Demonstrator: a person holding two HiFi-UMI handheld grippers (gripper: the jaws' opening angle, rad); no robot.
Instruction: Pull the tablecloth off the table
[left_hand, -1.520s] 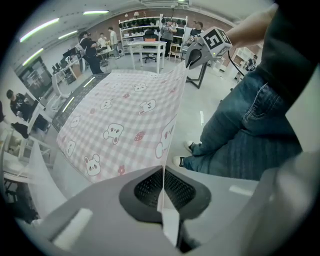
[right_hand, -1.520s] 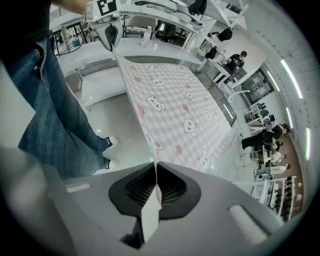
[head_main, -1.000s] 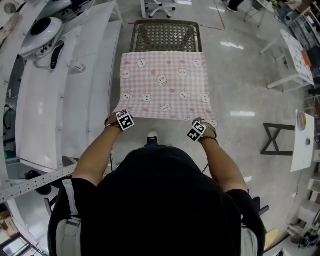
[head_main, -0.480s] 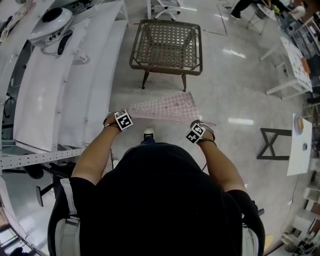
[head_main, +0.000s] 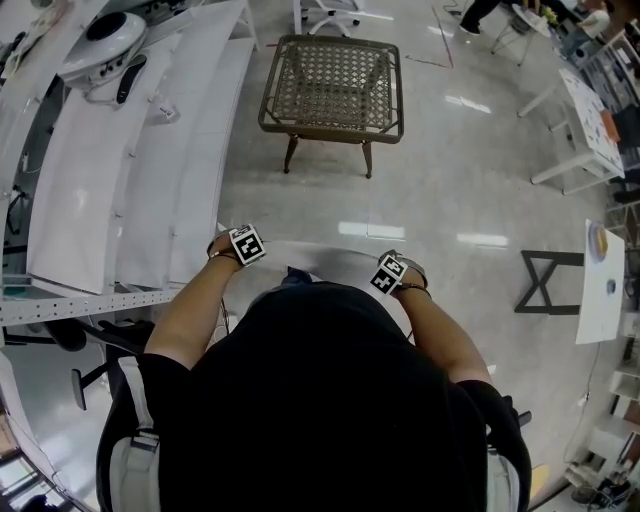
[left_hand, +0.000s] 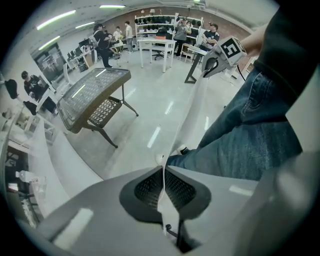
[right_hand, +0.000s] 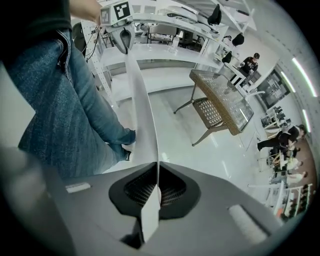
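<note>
Pulled off the lattice-topped table (head_main: 333, 75), the thin tablecloth (left_hand: 192, 120) stretches, seemingly taut, between left hand-held gripper (left_hand: 163, 187) and right hand-held gripper (right_hand: 156, 187), both clamping it.

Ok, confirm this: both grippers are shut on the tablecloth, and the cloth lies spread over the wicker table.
Wrong on one count: the head view shows the wicker table bare. The tablecloth is off it, stretched between the left gripper and the right gripper. Both grippers are indeed shut on it.
</note>
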